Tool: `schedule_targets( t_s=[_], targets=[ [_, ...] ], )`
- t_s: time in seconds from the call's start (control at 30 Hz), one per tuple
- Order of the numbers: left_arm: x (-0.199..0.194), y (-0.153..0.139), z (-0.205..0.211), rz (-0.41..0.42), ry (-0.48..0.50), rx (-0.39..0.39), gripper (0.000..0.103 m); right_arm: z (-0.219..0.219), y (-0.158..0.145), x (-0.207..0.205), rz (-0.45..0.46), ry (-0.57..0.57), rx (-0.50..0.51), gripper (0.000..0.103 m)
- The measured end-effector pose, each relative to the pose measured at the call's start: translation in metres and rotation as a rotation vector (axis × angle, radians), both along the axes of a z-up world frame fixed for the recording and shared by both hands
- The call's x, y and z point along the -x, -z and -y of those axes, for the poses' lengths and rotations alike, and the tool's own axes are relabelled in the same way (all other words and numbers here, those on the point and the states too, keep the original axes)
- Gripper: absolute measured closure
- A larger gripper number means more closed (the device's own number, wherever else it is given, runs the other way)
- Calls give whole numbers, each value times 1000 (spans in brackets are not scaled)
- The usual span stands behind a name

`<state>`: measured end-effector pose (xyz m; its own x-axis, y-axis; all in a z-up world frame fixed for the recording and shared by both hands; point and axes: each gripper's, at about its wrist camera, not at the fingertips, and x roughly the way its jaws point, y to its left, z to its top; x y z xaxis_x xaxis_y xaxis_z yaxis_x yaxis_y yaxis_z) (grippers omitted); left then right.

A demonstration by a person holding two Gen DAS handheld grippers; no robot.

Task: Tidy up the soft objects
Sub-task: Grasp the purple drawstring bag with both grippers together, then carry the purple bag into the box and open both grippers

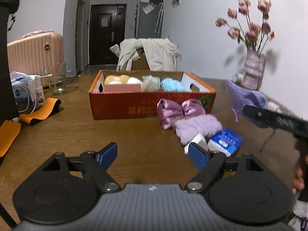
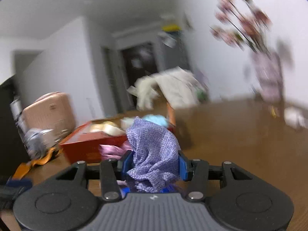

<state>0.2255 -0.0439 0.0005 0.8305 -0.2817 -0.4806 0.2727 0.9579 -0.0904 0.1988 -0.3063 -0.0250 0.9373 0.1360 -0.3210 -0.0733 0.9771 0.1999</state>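
A red cardboard box [image 1: 123, 104] sits mid-table with yellow, white, beige and blue fluffy items inside. In front of its right end lie a pink satin pouch [image 1: 179, 110] and a fuzzy lilac piece [image 1: 198, 128]. My left gripper [image 1: 153, 156] hangs open over bare wood, with nothing between its blue pads. My right gripper [image 2: 155, 163] is shut on a purple knitted cloth [image 2: 153, 146], which bunches up between the pads. In the left wrist view that cloth [image 1: 246, 97] hangs above the table at the right, held by the dark right gripper arm [image 1: 277, 118].
A blue-and-white packet [image 1: 226, 141] and a white box lie near the lilac piece. A vase of pink flowers [image 1: 253, 70] stands at the right wall. A glass [image 1: 56, 81], a spray bottle, a bag and orange straps [image 1: 38, 112] crowd the left. A chair with a cream coat stands behind the table.
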Motion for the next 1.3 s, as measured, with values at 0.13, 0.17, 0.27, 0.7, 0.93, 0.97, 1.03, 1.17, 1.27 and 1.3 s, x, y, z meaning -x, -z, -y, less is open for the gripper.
schedule_targets(
  t_s=[0.13,0.17,0.27,0.7,0.93,0.97,1.03,1.17,1.27,1.3],
  targets=[
    [3,-7,-26,-4,-14,127,20,-45,-5,24,-36,-373,191,53],
    [2,-9,-31,-8,-34,144,20,-56,2,26,-65,-453,203,53],
    [-1,-8,-38,-22,-50,168,20,-81,23,22,-155,-575,194,49],
    [7,44,-29,-185,96,240,66,-52,31,32,-266,-348,158,29],
    [32,40,-22,-156,124,203,70,-22,24,41,-249,-252,-129,29],
    [35,37,-21,-143,132,196,70,-19,24,40,-243,-233,-165,29],
    [38,32,-21,-120,137,186,69,-16,26,39,-229,-191,-201,29],
    [28,28,-24,-106,108,223,47,-17,39,27,-256,-115,-219,30],
    [14,35,-17,-147,120,225,48,-18,50,19,-285,-108,-244,46],
    [10,38,-13,-165,134,219,59,-19,53,17,-292,-111,-248,52]
  ],
)
